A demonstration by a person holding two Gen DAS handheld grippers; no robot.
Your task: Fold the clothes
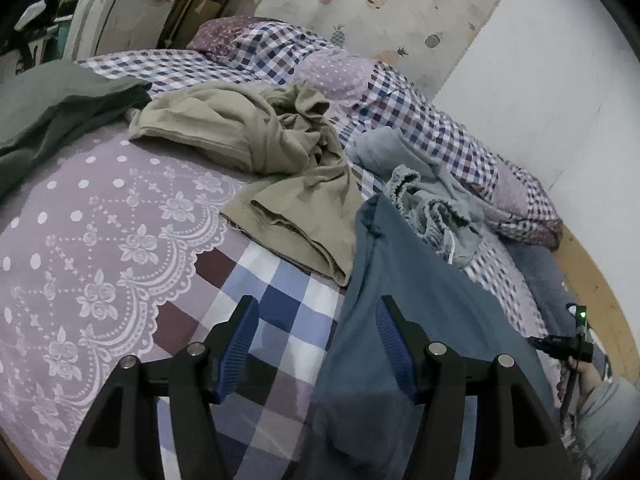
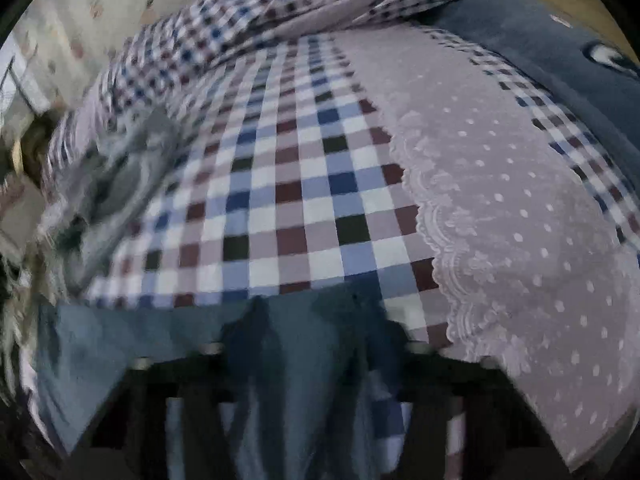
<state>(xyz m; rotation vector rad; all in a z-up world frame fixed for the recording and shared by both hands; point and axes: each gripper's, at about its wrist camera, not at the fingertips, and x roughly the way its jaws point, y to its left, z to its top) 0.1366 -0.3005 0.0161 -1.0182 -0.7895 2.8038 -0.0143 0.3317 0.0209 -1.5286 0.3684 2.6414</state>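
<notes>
A blue garment (image 1: pixel 400 300) lies stretched over the checked bedsheet (image 1: pixel 276 308) at the lower right of the left wrist view. My left gripper (image 1: pixel 316 320) is open just above the bed. The garment's left edge lies between its blue pads (image 1: pixel 240 344), with its right finger in front of the cloth. In the blurred right wrist view, the same blue garment (image 2: pixel 304 360) is draped across my right gripper (image 2: pixel 324 316). Its dark fingers stand apart and are partly covered by the cloth. A hand (image 1: pixel 588 376) holds that gripper at the bed's right edge.
A crumpled khaki garment (image 1: pixel 280 152), pale blue shorts (image 1: pixel 432 200) and a dark green garment (image 1: pixel 52 108) lie further up the bed. A lilac lace cover (image 1: pixel 100 240), pillows (image 1: pixel 280 48) and a suitcase (image 1: pixel 116 12) lie beyond. A white wall (image 1: pixel 540 80) and the wooden bed frame (image 1: pixel 600 292) bound the right side.
</notes>
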